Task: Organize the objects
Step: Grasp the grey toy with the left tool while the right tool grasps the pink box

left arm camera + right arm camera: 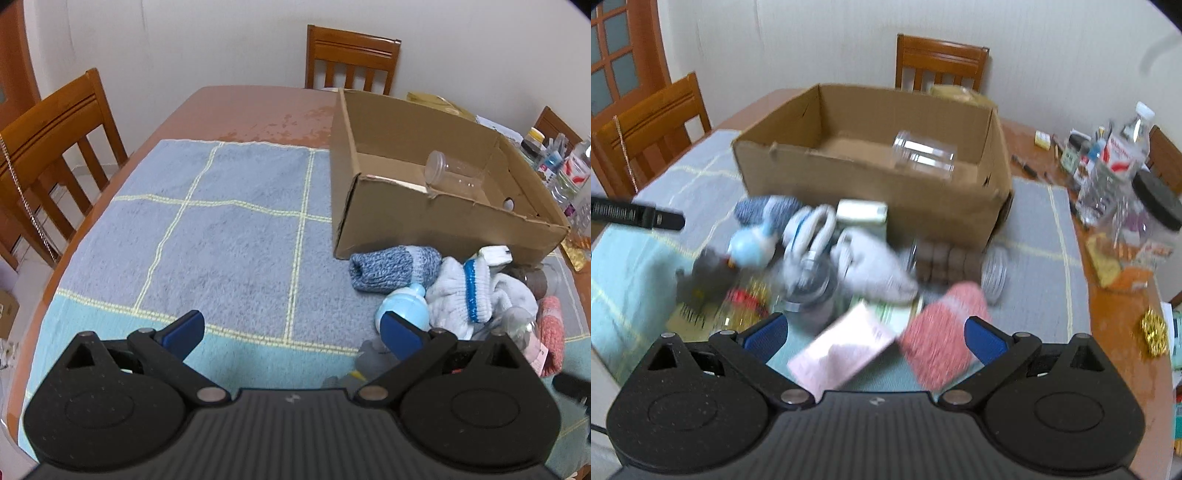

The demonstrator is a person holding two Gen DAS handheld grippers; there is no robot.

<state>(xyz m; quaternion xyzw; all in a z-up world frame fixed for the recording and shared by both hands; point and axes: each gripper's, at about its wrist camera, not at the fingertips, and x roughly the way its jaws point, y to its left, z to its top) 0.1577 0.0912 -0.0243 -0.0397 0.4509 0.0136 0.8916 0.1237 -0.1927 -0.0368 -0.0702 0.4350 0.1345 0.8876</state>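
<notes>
So both grippers, left gripper (293, 332) and right gripper (875, 334), hang spread and empty. Loose socks (871, 273) sit heaped beside the cardboard box (871, 184), likely awaiting sorting into it.

Towel (229, 236): grey-blue, pale yellow grid lines, aqua border. Box (417, 221): plain brown cardboard. Socks: one blue marl (384, 267), one white, blue-banded (465, 291), one speckled pink (942, 332).

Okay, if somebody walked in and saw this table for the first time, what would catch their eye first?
Probably the big cardboard box on the blue towel, with one clear plastic jar lying on its side inside. Next, the jumble heaped before it: knitted socks, a light blue bottle, a pink-red sock. Both tongs are open, holding nothing.
</notes>
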